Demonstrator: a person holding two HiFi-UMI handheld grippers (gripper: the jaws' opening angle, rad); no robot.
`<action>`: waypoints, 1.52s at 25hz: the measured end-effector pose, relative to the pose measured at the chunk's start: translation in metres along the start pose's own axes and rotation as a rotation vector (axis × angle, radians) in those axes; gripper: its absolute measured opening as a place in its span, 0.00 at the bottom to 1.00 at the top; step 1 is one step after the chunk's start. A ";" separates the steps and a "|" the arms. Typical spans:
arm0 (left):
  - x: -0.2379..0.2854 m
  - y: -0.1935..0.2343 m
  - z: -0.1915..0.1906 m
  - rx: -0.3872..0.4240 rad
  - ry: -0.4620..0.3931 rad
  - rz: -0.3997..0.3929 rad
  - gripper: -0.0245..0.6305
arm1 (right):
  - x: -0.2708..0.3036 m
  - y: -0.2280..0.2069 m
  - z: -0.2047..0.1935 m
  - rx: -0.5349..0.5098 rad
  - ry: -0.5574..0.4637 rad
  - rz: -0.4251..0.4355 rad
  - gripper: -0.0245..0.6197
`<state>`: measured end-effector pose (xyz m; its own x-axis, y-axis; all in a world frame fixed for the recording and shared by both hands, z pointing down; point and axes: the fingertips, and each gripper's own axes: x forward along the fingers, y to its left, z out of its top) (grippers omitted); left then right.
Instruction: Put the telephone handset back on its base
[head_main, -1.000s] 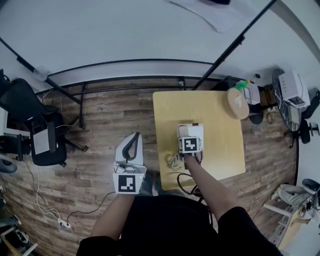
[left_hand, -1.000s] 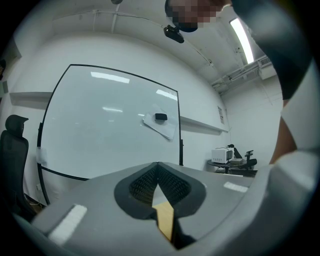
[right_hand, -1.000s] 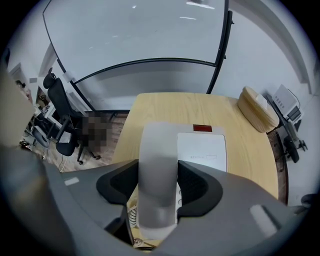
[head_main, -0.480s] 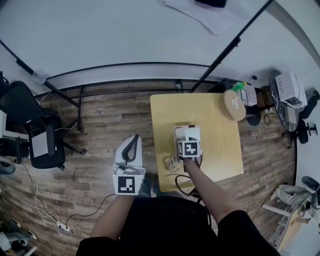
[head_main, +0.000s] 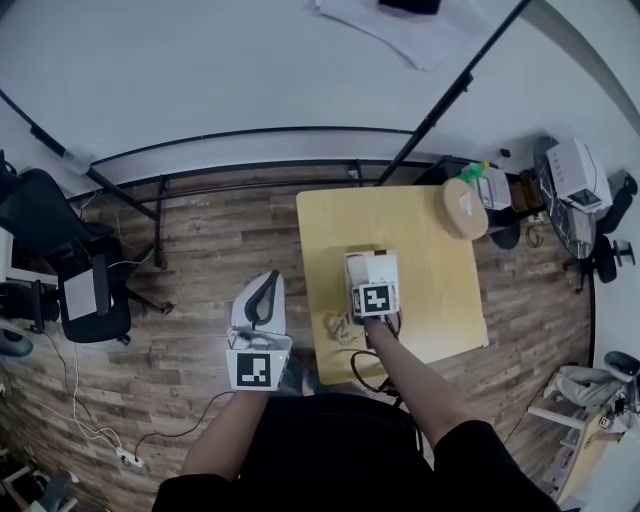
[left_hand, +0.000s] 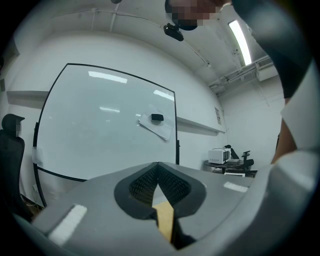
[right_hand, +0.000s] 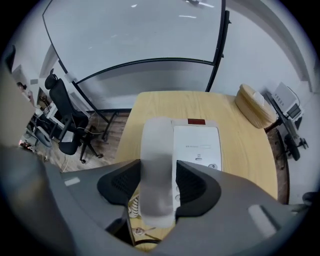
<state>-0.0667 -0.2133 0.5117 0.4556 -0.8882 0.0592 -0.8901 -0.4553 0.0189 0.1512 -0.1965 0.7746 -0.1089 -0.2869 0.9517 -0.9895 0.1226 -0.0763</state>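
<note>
a wide whiteboard (head_main: 250, 60) fills the wall above a wood-plank floor (head_main: 200, 240), with a black office chair (head_main: 75, 280) off to the left. a square pale-wood table (head_main: 440, 280) stands in front of the person, and a round tan object (head_main: 463, 207) sits at its far right corner.

near the middle of the table lies a white telephone base (right_hand: 197, 142), its keypad side bare. the handset (right_hand: 156, 165), pale and blurred in the right gripper view, runs lengthwise along the left side of the base, with its near end reaching past the base's near edge. whether it is fully seated in its cradle cannot be told.

the right tongs (right_hand: 159, 180) point steeply down over the phone, one pad on each side of the handset. the jaws have just been closing a little, with the handset between them. they stand apart: the left pad is just beside the handset, while a strip of the base shows between the handset and the right pad.

a coiled cord (right_hand: 134, 205) lies on the table by the near left corner of the base.

the left tongs (left_hand: 158, 172) hang over the floor, well left of the table, pointing level at the whiteboard, jaws together and holding nothing.
</note>
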 end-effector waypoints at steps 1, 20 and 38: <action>-0.001 0.000 0.000 0.001 0.002 0.001 0.04 | 0.001 -0.002 -0.009 0.025 0.031 -0.013 0.38; 0.003 -0.003 0.014 0.007 -0.023 -0.019 0.04 | -0.066 -0.007 0.036 0.128 -0.246 0.038 0.36; 0.026 -0.053 0.106 0.102 -0.167 -0.130 0.04 | -0.302 -0.016 0.086 -0.176 -1.007 -0.131 0.05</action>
<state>-0.0064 -0.2186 0.4063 0.5695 -0.8155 -0.1033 -0.8219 -0.5632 -0.0857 0.1918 -0.1934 0.4625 -0.1102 -0.9612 0.2529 -0.9803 0.1471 0.1320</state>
